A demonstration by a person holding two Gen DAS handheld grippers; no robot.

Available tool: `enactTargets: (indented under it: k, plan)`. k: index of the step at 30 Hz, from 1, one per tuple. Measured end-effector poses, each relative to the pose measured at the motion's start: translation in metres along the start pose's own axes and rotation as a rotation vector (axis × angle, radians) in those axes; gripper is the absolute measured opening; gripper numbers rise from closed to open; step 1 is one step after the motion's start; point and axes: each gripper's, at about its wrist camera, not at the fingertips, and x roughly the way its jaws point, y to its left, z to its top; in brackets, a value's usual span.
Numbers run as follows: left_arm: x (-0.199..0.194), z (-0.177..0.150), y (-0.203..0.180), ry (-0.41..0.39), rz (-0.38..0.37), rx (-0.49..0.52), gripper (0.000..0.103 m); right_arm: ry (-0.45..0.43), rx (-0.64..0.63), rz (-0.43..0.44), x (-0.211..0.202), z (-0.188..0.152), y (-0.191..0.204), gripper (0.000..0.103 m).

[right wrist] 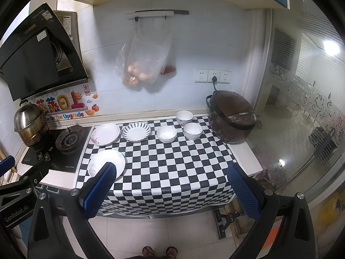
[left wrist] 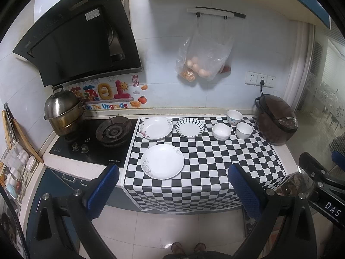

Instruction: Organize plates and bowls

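**Six loose pieces of crockery, nothing gripped yet**

Both tools hang back from the counter, above the floor. The left gripper [left wrist: 173, 188] has its blue pads spread wide with nothing between them, and the right gripper [right wrist: 172, 188] is likewise agape and empty.

Nearest lies the white plate with grey scrollwork [left wrist: 162, 161], close to the front of the checkered mat [left wrist: 215, 157], which drapes over the counter edge. A pinch on its thin rim could skid it forward and off (the mat looks slick, though that is a guess).

Behind it sit the floral-edged plate [left wrist: 156, 127] and the blue-striped plate [left wrist: 190, 127], just beside each other, so lifting one carelessly could clip the other.

Farther right, the low white bowl [left wrist: 221, 131], the tall white bowl [left wrist: 243, 130] and the dotted bowl [left wrist: 234, 117] cluster near the rice cooker [left wrist: 277, 122]. A wide reach could knock a neighbour or the cooker.
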Motion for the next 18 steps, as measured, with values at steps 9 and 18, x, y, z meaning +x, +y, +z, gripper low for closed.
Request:
enactTargets:
  k: [9,18]
  plan:
    - [0.005,0.002,0.002,-0.001,0.003,0.005,0.103,0.005,0.009,0.002,0.009,0.004,0.003,0.103]
    - [0.01,0.003,0.005,-0.004,0.006,0.004,0.103,0.006,0.007,0.003,0.013,0.003,0.005,0.103]
